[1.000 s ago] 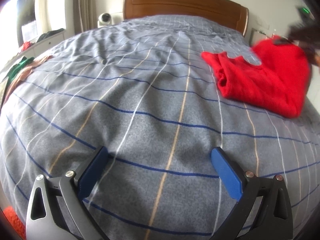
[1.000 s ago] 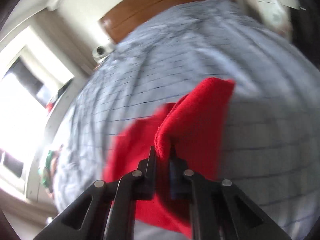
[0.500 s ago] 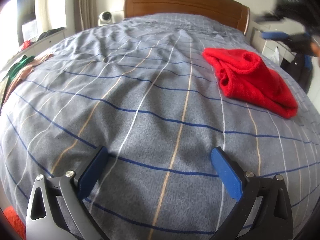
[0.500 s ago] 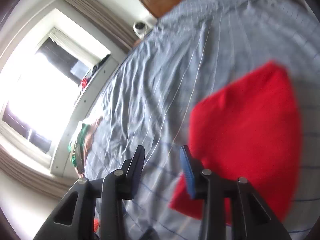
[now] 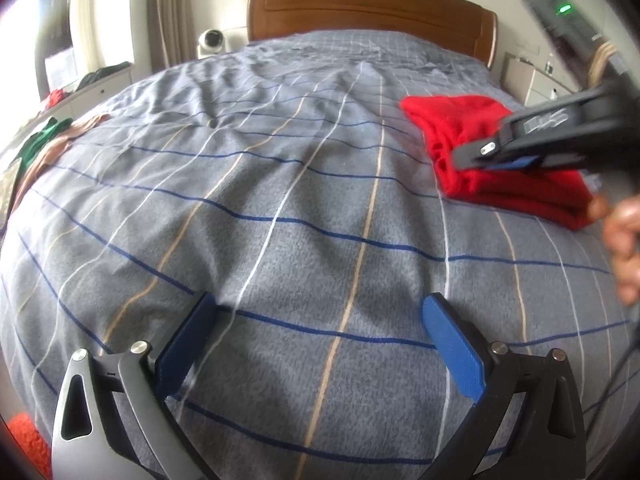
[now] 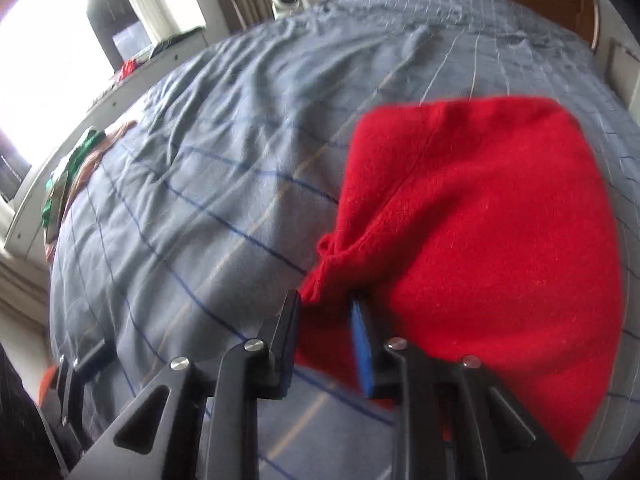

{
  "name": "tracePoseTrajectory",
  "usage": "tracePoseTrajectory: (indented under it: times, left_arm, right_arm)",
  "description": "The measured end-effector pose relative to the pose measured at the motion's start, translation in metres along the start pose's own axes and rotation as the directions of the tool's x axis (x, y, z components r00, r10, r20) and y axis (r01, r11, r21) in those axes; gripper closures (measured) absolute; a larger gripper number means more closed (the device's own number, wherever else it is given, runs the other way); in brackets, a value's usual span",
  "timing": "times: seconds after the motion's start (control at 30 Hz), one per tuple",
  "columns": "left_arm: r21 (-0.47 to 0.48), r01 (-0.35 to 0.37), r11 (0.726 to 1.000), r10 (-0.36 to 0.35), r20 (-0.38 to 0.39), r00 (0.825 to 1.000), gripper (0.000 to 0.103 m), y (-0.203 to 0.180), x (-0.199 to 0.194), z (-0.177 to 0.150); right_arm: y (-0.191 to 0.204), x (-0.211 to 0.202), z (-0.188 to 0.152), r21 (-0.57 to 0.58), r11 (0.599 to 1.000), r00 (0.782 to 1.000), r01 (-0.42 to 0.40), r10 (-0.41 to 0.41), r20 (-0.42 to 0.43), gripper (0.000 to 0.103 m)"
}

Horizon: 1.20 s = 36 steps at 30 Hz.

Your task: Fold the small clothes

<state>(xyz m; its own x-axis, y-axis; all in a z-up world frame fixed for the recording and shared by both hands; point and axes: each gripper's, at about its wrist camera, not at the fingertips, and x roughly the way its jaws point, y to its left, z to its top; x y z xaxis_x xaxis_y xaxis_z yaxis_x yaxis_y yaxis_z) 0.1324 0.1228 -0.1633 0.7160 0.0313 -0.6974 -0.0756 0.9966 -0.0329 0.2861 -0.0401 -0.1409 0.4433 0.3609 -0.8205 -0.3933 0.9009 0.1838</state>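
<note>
A red knitted garment (image 6: 480,220) lies folded in a rough heap on the grey checked bedspread (image 5: 280,200), at the right side of the bed. My right gripper (image 6: 326,304) is low at the garment's near left edge. Its jaws are closing, a bunched corner of the red knit sits between them, and a gap still shows. In the left wrist view the right gripper (image 5: 464,160) reaches in from the right over the red garment (image 5: 452,120), held by a hand (image 5: 624,240). My left gripper (image 5: 318,308) stands open over bare bedspread, nothing between its fingers.
Green and tan clothes (image 5: 44,140) lie at the bed's left edge beside a white ledge under the window. A wooden headboard (image 5: 360,4) closes the far end, with a white camera (image 5: 212,42) to its left and a nightstand (image 5: 528,80) to its right.
The right gripper let go of the lifted red garment, which settled onto the bed. It then swung down to the garment's near left edge and its jaws narrowed. The left gripper stayed put.
</note>
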Motion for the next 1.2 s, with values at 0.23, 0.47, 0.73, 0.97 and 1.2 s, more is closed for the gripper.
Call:
tracePoseTrajectory:
  times: [0.23,0.47,0.73,0.97,1.2]
  left_arm:
    - [0.004,-0.022,1.000,0.022,-0.004,1.000,0.000,-0.003,0.002,0.001]
    - [0.018,-0.032,0.999,0.032,0.015,0.999,0.000,-0.005,0.001,-0.003]
    - [0.028,-0.049,0.998,0.048,0.023,0.999,0.000,-0.006,0.000,-0.005]
    - [0.027,-0.050,0.998,0.049,0.025,0.998,0.000,-0.007,0.000,-0.005]
    - [0.025,-0.057,0.998,0.056,0.039,0.998,0.000,-0.008,-0.002,-0.009]
  right_arm:
    - [-0.029,-0.095,-0.011,-0.026,1.000,0.989,0.017,-0.013,0.149,0.061]
    - [-0.095,-0.064,-0.055,0.209,0.978,0.998,0.015,-0.026,0.049,0.053]
    - [-0.074,-0.098,-0.087,0.249,0.968,0.979,-0.028,-0.023,0.200,0.043]
    - [-0.069,-0.138,-0.140,0.144,0.970,0.927,0.195,-0.230,0.296,0.036]
    - [-0.118,-0.127,-0.179,0.256,0.930,0.912,0.266,-0.328,0.246,0.033]
